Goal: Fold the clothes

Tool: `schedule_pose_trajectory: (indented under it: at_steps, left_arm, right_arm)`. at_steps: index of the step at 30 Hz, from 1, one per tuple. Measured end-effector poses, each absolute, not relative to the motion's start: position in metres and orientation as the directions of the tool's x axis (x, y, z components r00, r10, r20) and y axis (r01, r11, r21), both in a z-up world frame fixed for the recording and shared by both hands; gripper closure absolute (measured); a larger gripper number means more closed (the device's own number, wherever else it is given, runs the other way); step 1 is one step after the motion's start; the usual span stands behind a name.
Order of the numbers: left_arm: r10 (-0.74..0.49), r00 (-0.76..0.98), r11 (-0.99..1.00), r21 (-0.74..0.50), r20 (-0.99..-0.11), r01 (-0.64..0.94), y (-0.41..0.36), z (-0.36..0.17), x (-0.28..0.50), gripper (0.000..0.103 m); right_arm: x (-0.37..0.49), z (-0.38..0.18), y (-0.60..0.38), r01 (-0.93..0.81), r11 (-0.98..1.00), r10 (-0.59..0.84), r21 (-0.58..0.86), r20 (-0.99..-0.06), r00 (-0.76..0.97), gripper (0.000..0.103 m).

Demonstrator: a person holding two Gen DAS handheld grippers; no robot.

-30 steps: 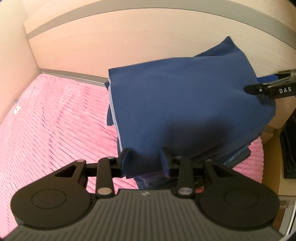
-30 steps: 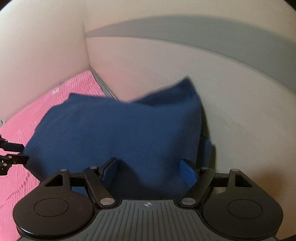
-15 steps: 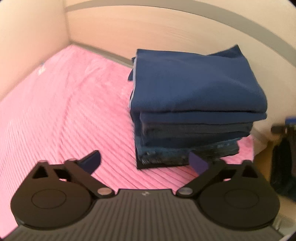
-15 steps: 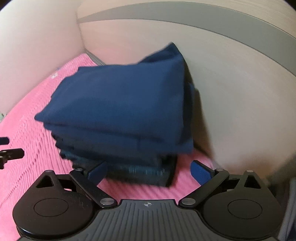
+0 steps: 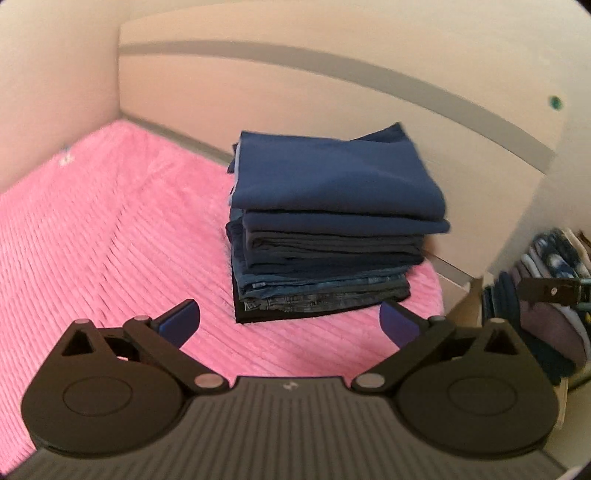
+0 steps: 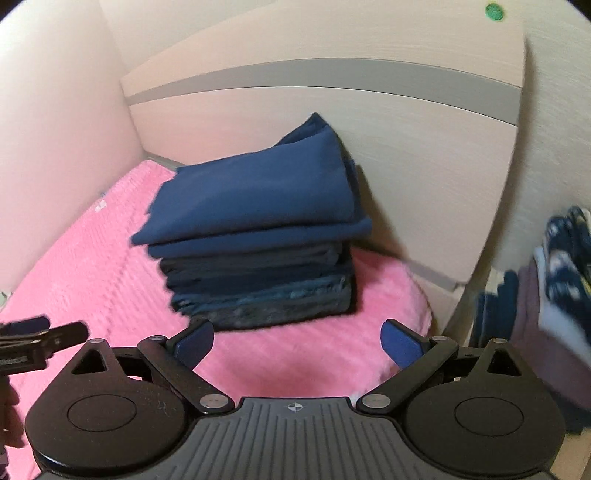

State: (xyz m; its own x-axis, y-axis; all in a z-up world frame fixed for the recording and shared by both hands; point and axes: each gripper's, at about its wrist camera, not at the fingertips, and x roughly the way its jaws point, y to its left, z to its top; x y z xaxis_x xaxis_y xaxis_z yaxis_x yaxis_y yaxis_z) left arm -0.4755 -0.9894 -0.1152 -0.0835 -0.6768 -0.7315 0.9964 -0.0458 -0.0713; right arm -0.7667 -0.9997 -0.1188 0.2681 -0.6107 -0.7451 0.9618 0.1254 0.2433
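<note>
Nearest to us in the left wrist view, our left tool [image 5: 290, 321] stands spread wide with its blue pads [image 5: 180, 320] far apart and nothing between them. On the grey ribbed body just behind the linkage we see a small pale emblem [image 5: 290, 385], too small to read. In the right wrist view our right tool [image 6: 297, 341] is likewise released, its blue pads [image 6: 400, 345] wide apart and holding nothing; its body carries a small round crosshair mark [image 6: 294, 407] with no lettering we can make out.

Under both tools lies the pink ribbed bedspread [image 5: 92, 236]. At the left edge of the right wrist view the black tip of the left tool pokes in above it, and at the right edge of the left wrist view the black tip of the right tool shows; any writing on either is blurred.

Farther on, the stack of folded clothes [image 5: 328, 229] rests on the bedspread near its far corner, well apart from both tools. The top piece is a plain dark blue garment [image 6: 258, 195], and lower layers look like darker cloth and denim. We find no label or brand on any of it.

Behind the stack stands the pale wooden headboard [image 6: 406, 147] with a grey band across it. A green round sticker [image 6: 494, 12] sits high up, bearing nothing legible. To the right, beyond the bed, hangs a blurred heap of other clothes [image 6: 554, 280].
</note>
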Motion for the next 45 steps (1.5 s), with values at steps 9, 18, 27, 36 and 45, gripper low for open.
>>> schedule_pose_trajectory:
  at_steps: [9,18,27,36,45]
  left_arm:
    - [-0.574,0.012,0.014,0.005,-0.819,1.0,-0.934,-0.11,-0.472,0.001]
    - [-0.574,0.002,0.087,-0.058,-0.819,0.995,-0.935,-0.105,-0.485,0.001]
    - [-0.564,0.07,0.122,0.001,-0.823,0.993,-0.94,-0.101,-0.513,0.001]
    - [-0.568,0.111,0.155,0.027,-0.816,0.988,-0.943,-0.099,-0.526,0.001]
    - [-0.567,0.101,0.122,0.038,-0.817,0.992,-0.943,-0.102,-0.539,0.001]
  right_arm:
    - [-0.728,-0.104,-0.939,0.982,0.137,-0.605,0.132,-0.774,0.189,0.002]
    - [-0.728,-0.098,-0.95,0.975,0.195,-0.584,0.105,-0.786,0.201,0.002]
    - [-0.748,-0.093,-0.959,0.967,0.214,-0.58,0.14,-0.778,0.241,0.002]
    - [-0.754,-0.093,-0.966,0.961,0.242,-0.57,0.135,-0.781,0.254,0.002]
    - [-0.76,-0.097,-0.967,0.964,0.23,-0.555,0.136,-0.795,0.245,0.002]
